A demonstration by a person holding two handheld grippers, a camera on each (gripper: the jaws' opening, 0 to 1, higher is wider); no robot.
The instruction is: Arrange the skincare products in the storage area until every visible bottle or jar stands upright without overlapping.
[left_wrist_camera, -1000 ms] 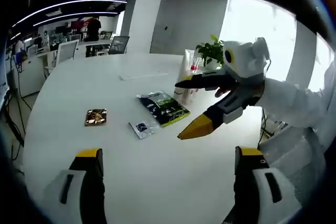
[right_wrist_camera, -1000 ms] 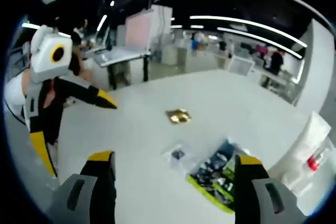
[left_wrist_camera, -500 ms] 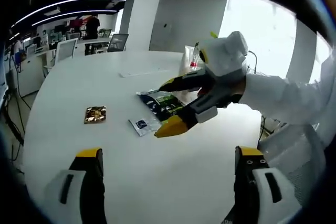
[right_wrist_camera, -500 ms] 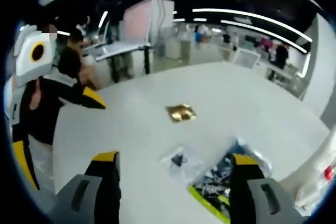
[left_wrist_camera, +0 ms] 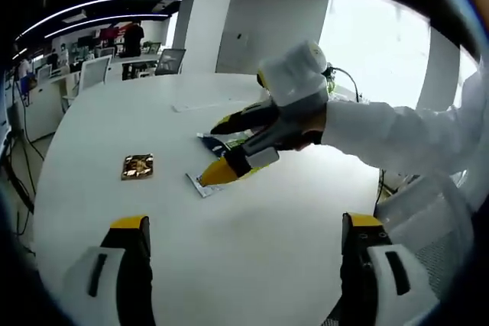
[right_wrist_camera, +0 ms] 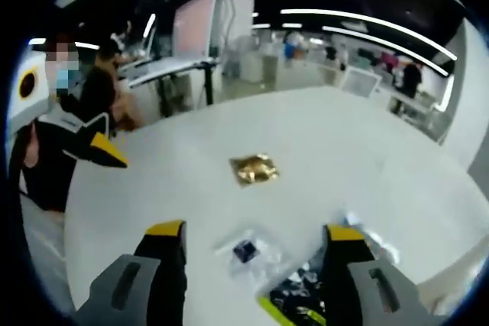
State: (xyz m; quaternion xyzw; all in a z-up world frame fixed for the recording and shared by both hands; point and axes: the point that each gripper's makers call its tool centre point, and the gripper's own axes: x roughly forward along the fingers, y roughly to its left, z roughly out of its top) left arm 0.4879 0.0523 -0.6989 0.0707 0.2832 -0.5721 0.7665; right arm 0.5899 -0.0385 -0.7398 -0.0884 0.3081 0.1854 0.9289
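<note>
Over the white table, both grippers stood with jaws apart, holding nothing.

From the left gripper view, the left gripper hung above bare tabletop; the right gripper reached in from the right on a white sleeve, its yellow tips spread over a small clear sachet; a gold sachet lay flat, well apart to the left; a dark green-edged pouch lay flat just beyond, its long axis hidden by the gripper; from the right gripper view, the clear sachet lay between the open jaws of the right gripper; the pouch near the right jaw; the gold sachet further ahead.
</note>
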